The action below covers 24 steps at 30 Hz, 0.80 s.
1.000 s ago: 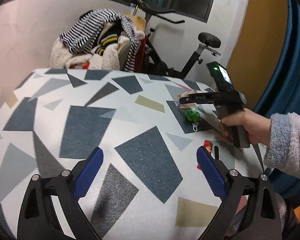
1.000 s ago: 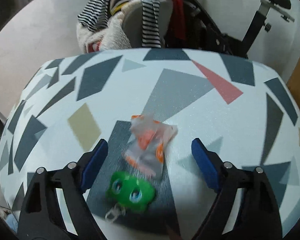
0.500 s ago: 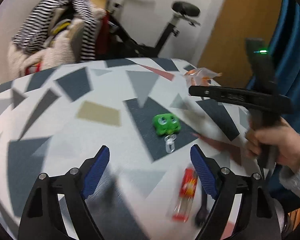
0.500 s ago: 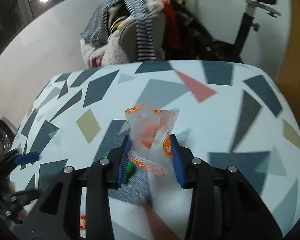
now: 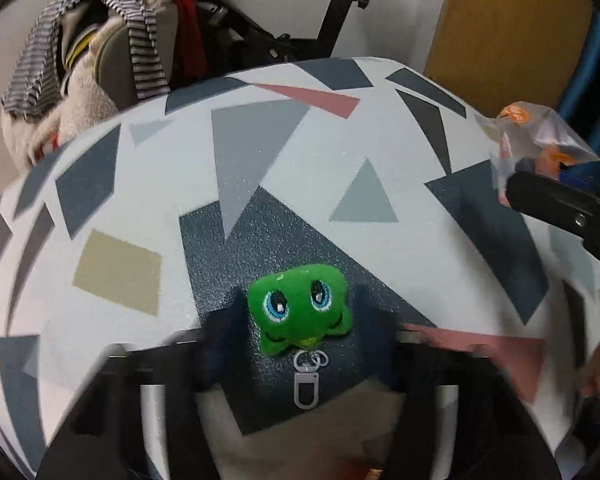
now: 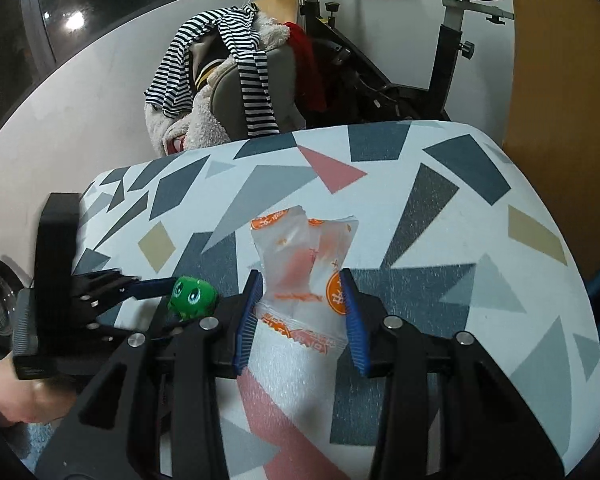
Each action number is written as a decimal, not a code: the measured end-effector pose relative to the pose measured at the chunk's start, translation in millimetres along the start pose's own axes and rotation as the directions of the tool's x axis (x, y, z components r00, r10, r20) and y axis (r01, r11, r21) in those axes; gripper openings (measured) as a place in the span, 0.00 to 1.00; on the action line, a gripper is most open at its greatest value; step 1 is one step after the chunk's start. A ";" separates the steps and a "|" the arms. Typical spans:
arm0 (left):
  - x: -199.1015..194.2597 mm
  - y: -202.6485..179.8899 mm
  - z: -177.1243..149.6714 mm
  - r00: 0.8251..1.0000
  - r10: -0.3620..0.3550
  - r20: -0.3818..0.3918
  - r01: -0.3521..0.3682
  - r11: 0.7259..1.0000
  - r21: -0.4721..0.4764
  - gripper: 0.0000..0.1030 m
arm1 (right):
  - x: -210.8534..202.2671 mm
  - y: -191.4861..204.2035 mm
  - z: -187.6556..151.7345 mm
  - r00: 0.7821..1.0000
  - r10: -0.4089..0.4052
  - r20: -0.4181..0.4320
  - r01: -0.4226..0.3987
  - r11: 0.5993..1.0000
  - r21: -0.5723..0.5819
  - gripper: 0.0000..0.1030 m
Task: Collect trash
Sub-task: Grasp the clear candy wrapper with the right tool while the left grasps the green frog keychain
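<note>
R gripper (image 6: pixel 302 304) clamped on plastic wrapper (image 6: pixel 306 258); L gripper (image 5: pixel 300 332) blurred, apparently apart w/ green plush keychain (image 5: pixel 298 312) between.

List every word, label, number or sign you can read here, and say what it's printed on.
None can be read.
Clear plastic wrapper in the right claw: orange round logos and lines of print, too small and crumpled to read.
Green plush keychain: embroidered eyes only, no text.
</note>
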<state>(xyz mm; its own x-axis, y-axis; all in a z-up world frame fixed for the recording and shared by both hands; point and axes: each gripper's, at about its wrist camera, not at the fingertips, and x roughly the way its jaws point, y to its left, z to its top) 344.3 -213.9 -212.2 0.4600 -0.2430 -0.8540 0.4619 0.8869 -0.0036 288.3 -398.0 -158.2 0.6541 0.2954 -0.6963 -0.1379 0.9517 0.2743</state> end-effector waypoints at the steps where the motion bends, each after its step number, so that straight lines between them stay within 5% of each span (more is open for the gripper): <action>1: -1.2 1.1 -1.3 1.000 -0.021 0.000 0.021 1.000 -0.004 0.40 | -2.2 0.1 -2.3 1.000 0.003 0.002 -0.003 1.000 0.002 0.40; 13: -95.3 23.0 -56.8 0.990 -0.092 0.109 0.097 0.995 -0.039 0.38 | -28.8 37.1 -29.7 0.998 0.044 0.036 -0.045 0.999 0.018 0.40; 24: -222.0 32.4 -167.2 0.965 -0.141 0.221 0.164 0.983 -0.088 0.38 | -86.4 113.0 -78.7 0.989 0.130 0.072 -0.126 0.991 -0.052 0.40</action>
<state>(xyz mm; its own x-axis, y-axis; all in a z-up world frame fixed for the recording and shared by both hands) 130.4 -65.5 -109.8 0.5461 -0.4463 -0.7089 0.4625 0.8662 -0.1891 157.7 -309.4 -119.2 0.6827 0.4098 -0.6050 -0.2577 0.9097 0.3255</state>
